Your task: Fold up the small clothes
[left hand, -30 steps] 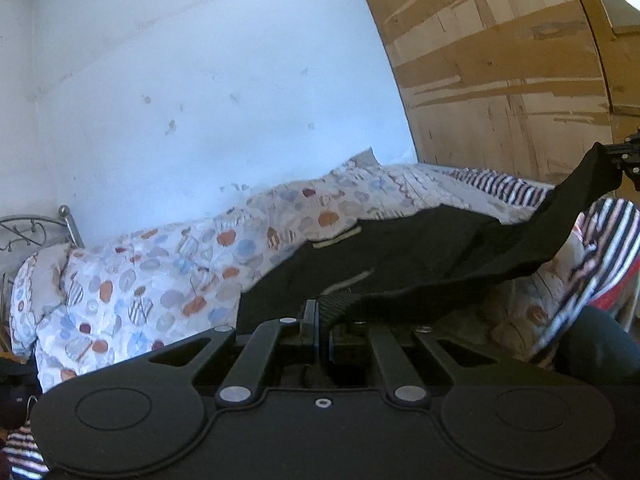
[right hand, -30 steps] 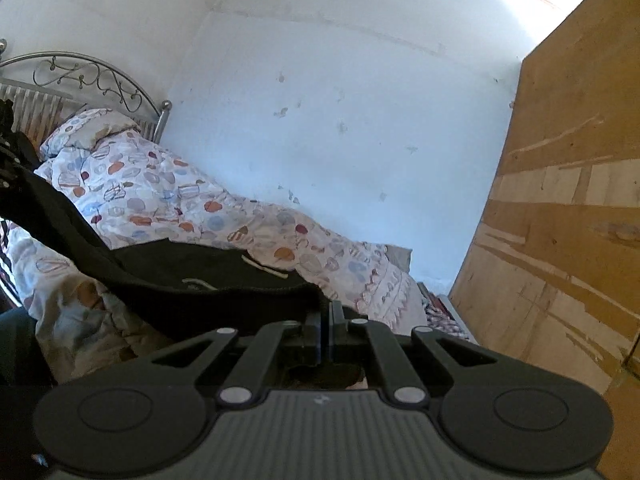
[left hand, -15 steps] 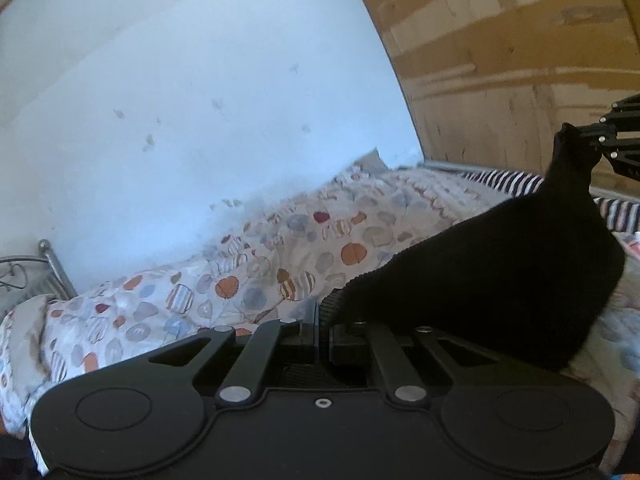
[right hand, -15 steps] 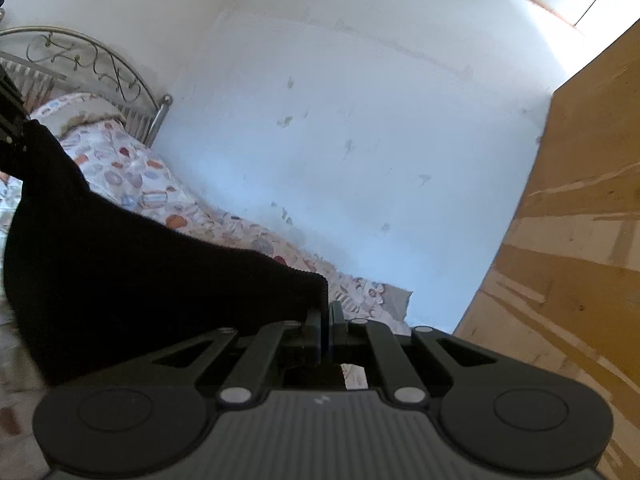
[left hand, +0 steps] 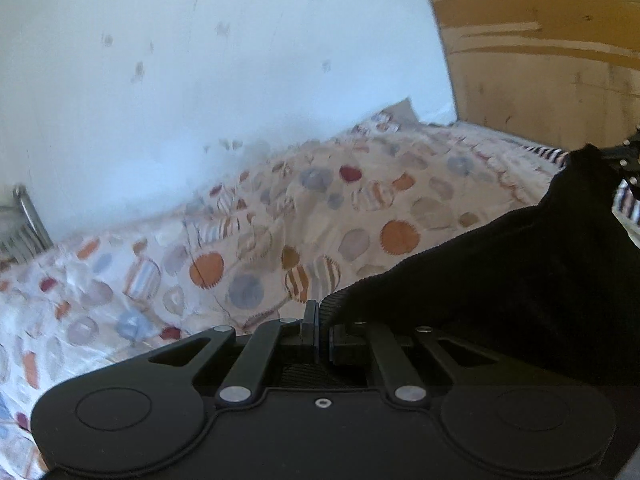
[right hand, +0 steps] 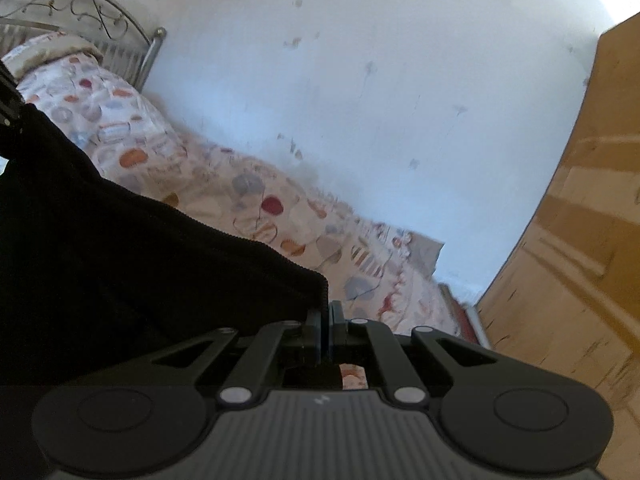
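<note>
Left claw: the left claw (left hand: 318,322) is clenched on a ribbed corner of the black garment (left hand: 500,280).
Right claw: the right claw (right hand: 326,312) is clenched on the opposite corner of the same cloth (right hand: 120,248).
Garment position: it hangs in the air between the two claws, stretched along its top edge, over the bed (left hand: 280,240) and apparently not resting on it.
Progress: I judge this an early or middle step; the cloth is lifted and spread, and no finished fold shows.
Left to do: likely lay it flat on the patterned quilt (right hand: 248,196), fold it over and smooth it.
Count: one black garment, two claws, one bed, one metal headboard (right hand: 80,12), one wooden wardrobe (left hand: 540,60).
Other clothes: none can be made out; a striped cloth (left hand: 548,154) at the bed's far end is too blurred to name.
</note>
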Demonstrator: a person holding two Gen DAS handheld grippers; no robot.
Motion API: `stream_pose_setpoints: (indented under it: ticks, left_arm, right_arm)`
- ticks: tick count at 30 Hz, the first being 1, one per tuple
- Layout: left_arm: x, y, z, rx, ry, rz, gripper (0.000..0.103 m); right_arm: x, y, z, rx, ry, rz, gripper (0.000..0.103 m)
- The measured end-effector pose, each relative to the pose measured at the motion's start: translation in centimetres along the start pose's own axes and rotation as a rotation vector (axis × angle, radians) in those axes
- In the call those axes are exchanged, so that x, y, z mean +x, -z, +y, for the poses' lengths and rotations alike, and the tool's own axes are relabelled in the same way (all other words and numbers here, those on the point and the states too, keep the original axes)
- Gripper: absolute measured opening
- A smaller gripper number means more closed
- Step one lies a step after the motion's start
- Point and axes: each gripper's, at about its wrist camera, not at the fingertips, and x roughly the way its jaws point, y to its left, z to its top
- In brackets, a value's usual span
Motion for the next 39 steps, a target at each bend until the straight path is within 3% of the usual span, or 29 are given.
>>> stream_pose_setpoints:
  ticks: [8,18,20,22,24,26,28,29,30,32,39]
  left_arm:
    - [8.8,1.4,1.5,-0.097,0.014,0.103,0.003]
    - [13.9,3.4,1.5,-0.248,0.047,0.203,0.005]
    - [14.5,3.6,1.9,-0.310,0.065,0.228,0.010]
    - [14.7,3.6,2.3,-0.364,0.085,0.246,0.020]
    - [14.5,3.6,2.8,-0.401,0.115,0.243,0.040]
    - [13.6,3.6,3.3,-0.417,0.119,0.208,0.074]
    - [12.7,3.5,3.8,-0.411,0.129,0.177,0.095]
    - [12.2,3.5,4.1,-0.406,0.126,0.160,0.099]
    - [11.6,3.5,4.5,-0.398,0.117,0.144,0.100]
    - [10.6,3.6,5.5,-0.386,0.099,0.125,0.102]
    - [5.3,7.8,9.3,-0.417,0.103,0.123,0.102]
  right_arm:
    - [7.6,2.2,1.9,0.015,-0.026,0.092,0.003]
    - [11.4,3.9,1.8,0.064,-0.057,0.180,0.005]
    - [11.8,4.0,1.5,0.093,-0.071,0.197,0.007]
    - [12.1,4.0,1.3,0.117,-0.079,0.214,0.017]
    - [12.3,4.0,1.0,0.128,-0.076,0.219,0.037]
    - [12.1,4.0,0.7,0.135,-0.083,0.218,0.051]
    - [11.9,4.0,0.2,0.146,-0.103,0.233,0.074]
    - [11.8,4.1,-0.1,0.152,-0.114,0.239,0.088]
    - [11.7,4.2,-0.4,0.158,-0.117,0.242,0.097]
    - [11.5,4.5,-1.3,0.176,-0.113,0.265,0.103]
    - [7.8,8.3,-5.3,0.275,-0.021,0.317,0.103]
